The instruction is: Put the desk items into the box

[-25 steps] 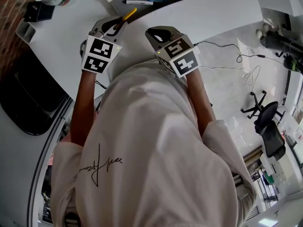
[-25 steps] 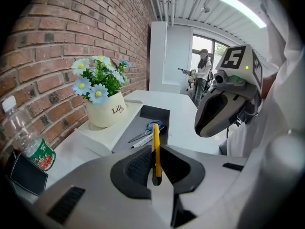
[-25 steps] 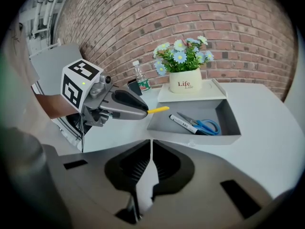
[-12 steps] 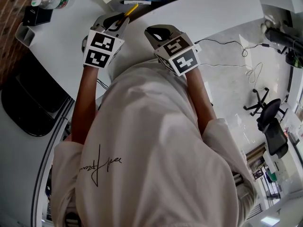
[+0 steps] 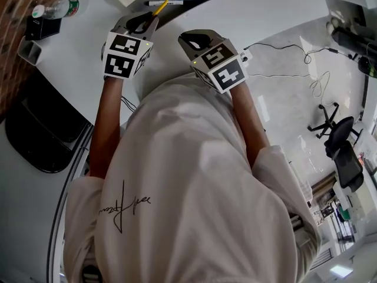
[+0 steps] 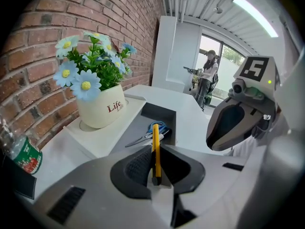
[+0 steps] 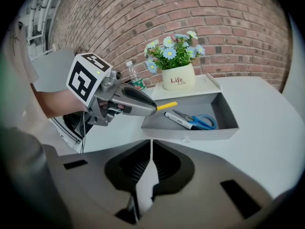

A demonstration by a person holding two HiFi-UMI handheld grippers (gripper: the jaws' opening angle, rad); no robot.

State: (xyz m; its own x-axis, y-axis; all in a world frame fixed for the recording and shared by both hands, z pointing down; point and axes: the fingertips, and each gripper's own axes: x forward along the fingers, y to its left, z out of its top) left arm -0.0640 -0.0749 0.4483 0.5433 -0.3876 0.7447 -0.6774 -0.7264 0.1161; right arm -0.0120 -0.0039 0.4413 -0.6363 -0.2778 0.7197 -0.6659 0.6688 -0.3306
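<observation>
Left gripper view: the left gripper (image 6: 156,168) has its jaws pinched on a yellow utility knife (image 6: 155,147). The knife's dark butt sits between the pads and the blade end points away. Its long axis runs straight along the jaws toward the grey box (image 6: 159,116), which lies dead ahead, just right of the flower pot (image 6: 101,109). Blue-handled scissors (image 6: 147,135) and a marker (image 7: 178,120) already lie in the box.

Right gripper view: this gives the side-on reading that the left one foreshortens. The knife's yellow end sticks out past the left jaws and reaches the box's near-left corner, at or just over the rim (which of the two I cannot tell). The right gripper (image 7: 151,151) has its jaws together on nothing and sits short of the box's front wall.

Head view: both grippers are side by side, with the left one nearer the box, and the frame's top edge clips the box.

Judgement: the drop belongs to the left arm, carried forward along the knife's own axis and then released.
</observation>
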